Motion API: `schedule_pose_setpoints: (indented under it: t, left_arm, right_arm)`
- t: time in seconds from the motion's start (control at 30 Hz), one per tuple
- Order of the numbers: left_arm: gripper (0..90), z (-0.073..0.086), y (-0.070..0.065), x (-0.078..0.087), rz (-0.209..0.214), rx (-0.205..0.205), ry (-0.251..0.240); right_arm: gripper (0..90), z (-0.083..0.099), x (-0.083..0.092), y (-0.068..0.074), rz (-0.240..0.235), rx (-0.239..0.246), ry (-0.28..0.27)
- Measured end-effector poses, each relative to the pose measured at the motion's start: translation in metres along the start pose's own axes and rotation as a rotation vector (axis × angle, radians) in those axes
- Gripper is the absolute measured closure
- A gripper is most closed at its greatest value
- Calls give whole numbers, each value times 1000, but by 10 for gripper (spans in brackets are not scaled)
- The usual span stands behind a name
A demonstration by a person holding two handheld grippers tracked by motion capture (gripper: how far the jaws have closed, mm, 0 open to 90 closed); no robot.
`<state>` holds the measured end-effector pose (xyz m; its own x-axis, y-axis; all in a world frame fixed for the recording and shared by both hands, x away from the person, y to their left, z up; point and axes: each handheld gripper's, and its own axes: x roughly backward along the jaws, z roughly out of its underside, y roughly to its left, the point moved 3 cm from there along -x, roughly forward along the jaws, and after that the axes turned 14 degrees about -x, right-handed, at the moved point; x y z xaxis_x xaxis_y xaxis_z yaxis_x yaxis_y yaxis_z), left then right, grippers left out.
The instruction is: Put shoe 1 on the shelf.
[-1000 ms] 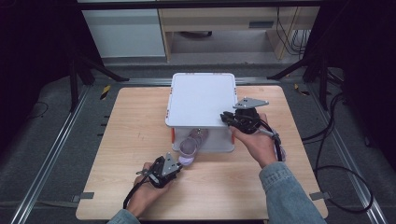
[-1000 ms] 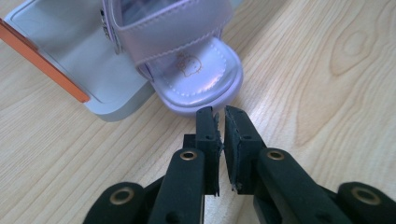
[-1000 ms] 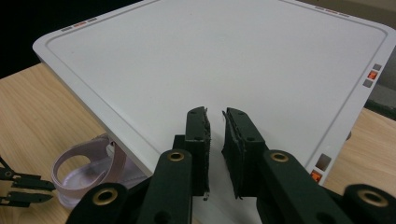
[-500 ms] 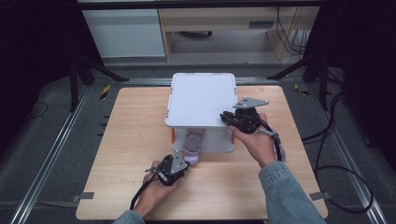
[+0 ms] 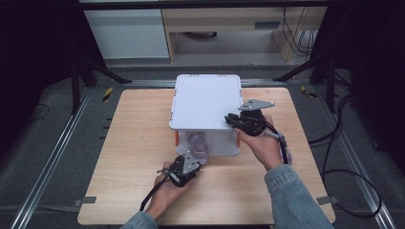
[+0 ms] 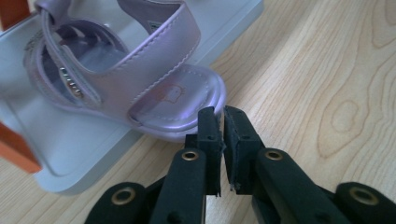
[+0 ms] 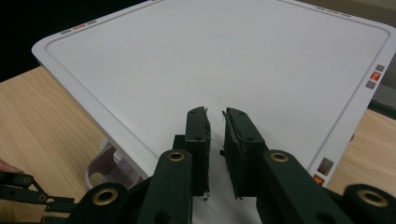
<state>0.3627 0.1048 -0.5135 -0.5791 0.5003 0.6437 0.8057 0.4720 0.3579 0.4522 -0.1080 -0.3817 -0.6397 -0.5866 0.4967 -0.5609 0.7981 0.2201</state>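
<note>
Since the earlier frame, the left hand-held gripper has slid toward the white plastic lidded box on the wooden desk, jaws nearly closed at the lilac sandal's toe. The right hand-held gripper rests narrow on the lid.

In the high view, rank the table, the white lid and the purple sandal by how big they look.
1. Table: largest.
2. Lid: next, though it sits raised and so nearer the camera.
3. Sandal: smallest, partly hidden under the lid.
</note>
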Motion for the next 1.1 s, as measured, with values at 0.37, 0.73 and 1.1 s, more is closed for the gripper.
schedule_pose_setpoints:
  t: [0.37,0.73,1.1]
  left_arm:
    - [821,-2,-1,0,7,2,1]
    - [834,17,24,3,-87,80,88]
    - [842,2,7,8,2,58,1]
  right_arm:
    - [795,0,0,0,-1,-4,-3]
    - [795,0,0,-1,-4,-4,-6]
    - [795,1,-1,-1,-3,-5,-9]
